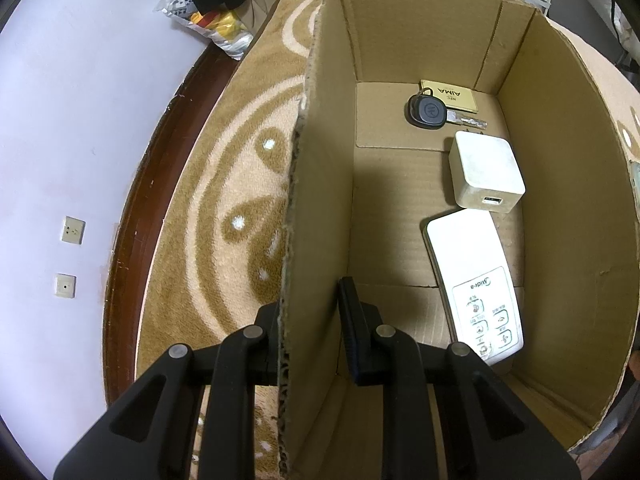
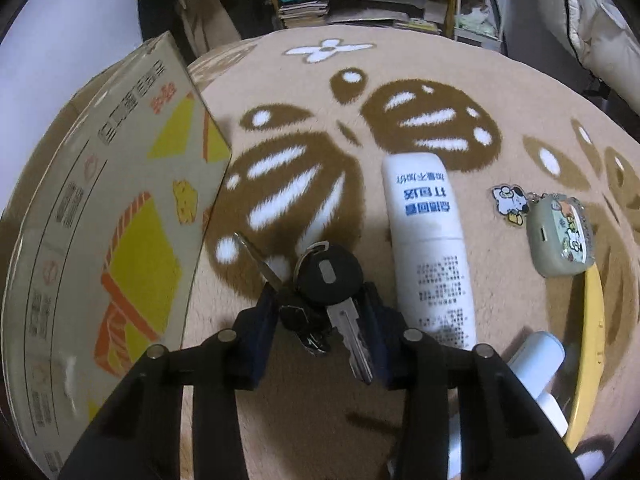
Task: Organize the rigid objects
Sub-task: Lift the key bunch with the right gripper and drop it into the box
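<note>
In the left wrist view my left gripper (image 1: pixel 310 304) is shut on the left wall of the open cardboard box (image 1: pixel 320 160), one finger outside and one inside. On the box floor lie a gold card (image 1: pixel 452 96), a black key fob (image 1: pixel 426 112), a white charger cube (image 1: pixel 486 172) and a white remote (image 1: pixel 474 284). In the right wrist view a bunch of keys (image 2: pixel 328 276) with a round black head lies on the carpet. My right gripper (image 2: pixel 320 292) points down over it, its pads against both sides of the bunch.
The printed outside of the box (image 2: pixel 120 220) stands at left. Right of the keys lie a white tube (image 2: pixel 428 248), a cartoon charm (image 2: pixel 510 200), a small grey case (image 2: pixel 560 236), a yellow rim (image 2: pixel 592 340) and a pale blue-white object (image 2: pixel 536 364). Shelves stand behind.
</note>
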`<state>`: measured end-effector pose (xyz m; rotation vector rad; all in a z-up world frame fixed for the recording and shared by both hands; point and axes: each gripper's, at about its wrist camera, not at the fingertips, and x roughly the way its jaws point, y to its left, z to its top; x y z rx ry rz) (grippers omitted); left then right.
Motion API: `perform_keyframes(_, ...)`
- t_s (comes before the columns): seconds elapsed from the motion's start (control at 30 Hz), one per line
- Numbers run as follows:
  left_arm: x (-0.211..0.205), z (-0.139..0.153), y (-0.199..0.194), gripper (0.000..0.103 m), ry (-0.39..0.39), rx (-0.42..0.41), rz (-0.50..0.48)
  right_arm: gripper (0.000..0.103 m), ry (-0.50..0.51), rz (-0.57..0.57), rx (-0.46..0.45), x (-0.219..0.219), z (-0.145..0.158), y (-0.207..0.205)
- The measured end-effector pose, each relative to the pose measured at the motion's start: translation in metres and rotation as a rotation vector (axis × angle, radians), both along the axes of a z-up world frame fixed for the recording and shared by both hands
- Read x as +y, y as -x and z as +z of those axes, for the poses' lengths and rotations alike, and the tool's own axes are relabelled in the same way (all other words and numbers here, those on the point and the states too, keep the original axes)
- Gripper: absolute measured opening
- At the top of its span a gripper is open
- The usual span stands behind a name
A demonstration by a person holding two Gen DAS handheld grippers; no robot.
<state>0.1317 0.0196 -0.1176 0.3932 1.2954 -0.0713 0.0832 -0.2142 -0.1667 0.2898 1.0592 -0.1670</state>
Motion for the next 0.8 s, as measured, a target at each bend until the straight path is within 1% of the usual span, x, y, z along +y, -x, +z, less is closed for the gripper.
perform_keyframes(0.13,-0.002,0.000,0.000,0.021,-0.013,-0.001,-0.005,0.043,-0.015,-0.013,-0.080,0.000,0.022,0.004)
perform_keyframes(0.27,-0.001,0.000,-0.001,0.021,-0.009,0.000,-0.002,0.043,-0.024,0.001,-0.213,0.003,0.056,0.013)
perform_keyframes(0.33,-0.001,0.001,-0.002,0.021,-0.012,-0.002,-0.004,0.043,-0.032,0.016,-0.260,0.007,0.072,0.016)
perform_keyframes(0.53,0.000,0.000,-0.002,0.021,-0.007,-0.006,0.004,0.043,-0.040,0.068,-0.343,0.022,0.098,0.026)
perform_keyframes(0.67,-0.001,0.000,-0.002,0.021,-0.007,-0.007,0.004,0.043,-0.045,0.137,-0.422,0.037,0.120,0.031)
perform_keyframes(0.8,0.000,0.000,-0.001,0.021,-0.007,-0.007,0.004,0.043,-0.048,0.196,-0.483,0.055,0.131,0.037)
